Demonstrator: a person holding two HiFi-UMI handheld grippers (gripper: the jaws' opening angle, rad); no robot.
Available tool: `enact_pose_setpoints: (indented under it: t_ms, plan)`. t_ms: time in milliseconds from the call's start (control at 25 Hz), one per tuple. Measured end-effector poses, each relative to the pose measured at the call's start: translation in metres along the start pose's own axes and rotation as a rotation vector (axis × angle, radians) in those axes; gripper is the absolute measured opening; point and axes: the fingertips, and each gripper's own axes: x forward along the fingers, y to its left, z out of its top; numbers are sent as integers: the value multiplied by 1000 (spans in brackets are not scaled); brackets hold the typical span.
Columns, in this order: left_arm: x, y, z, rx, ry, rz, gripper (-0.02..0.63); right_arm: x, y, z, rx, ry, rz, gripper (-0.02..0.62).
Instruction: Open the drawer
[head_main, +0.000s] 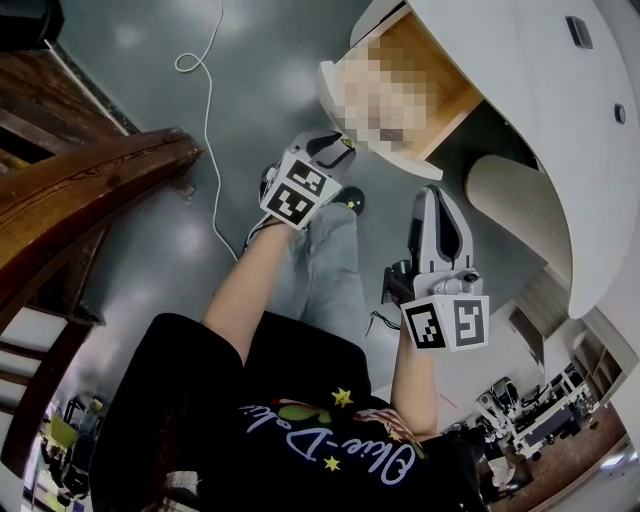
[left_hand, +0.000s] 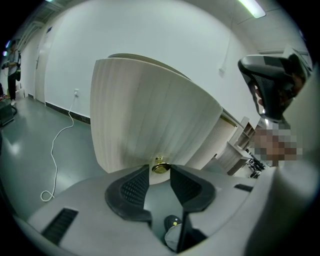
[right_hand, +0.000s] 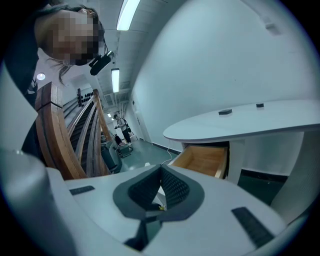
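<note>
Drawer (head_main: 452, 88) pulled well out from under a white desk (head_main: 520, 60), upper right of the head view, pale front edge facing lower left, wooden inside partly masked. Left gripper (head_main: 335, 148) just below that front edge near centre frame, marker cube turned toward the camera. In the left gripper view, drawer front filling the middle of the frame, small brass knob (left_hand: 160, 166) low on it, right at the gap between the black pads (left_hand: 134, 187); jaws spread wide, knob between the tips but not clamped. Right gripper (head_main: 437, 193) right of centre in the head view, well apart from the drawer, tips pointing up-frame. In the right gripper view, jaws closed tip to tip, nothing between them, open drawer seen beyond at right of centre, beneath the desk top. White cable (head_main: 207, 110) looping across the grey floor, upper left; wooden stair rail (head_main: 90, 190) along the left edge.
</note>
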Motion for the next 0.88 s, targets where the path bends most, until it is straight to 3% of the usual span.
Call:
enact_pose_setpoints:
  t_ms: [280,400,560,880]
  plan:
    - [-20,3,11,-31,-71,18,129,-3,3,0,0,-6,-4,0]
    - [-37,1,23,-42,-114,20,82,-7,4,4,5,-14,-6,1]
    - [-53,-6,39,0,-154,21,11,-13,6,10,-1,-24,-12,1]
    - [-96,-32,79,68,-203,-3,5,-34,12,32,-14,-49,-28,0]
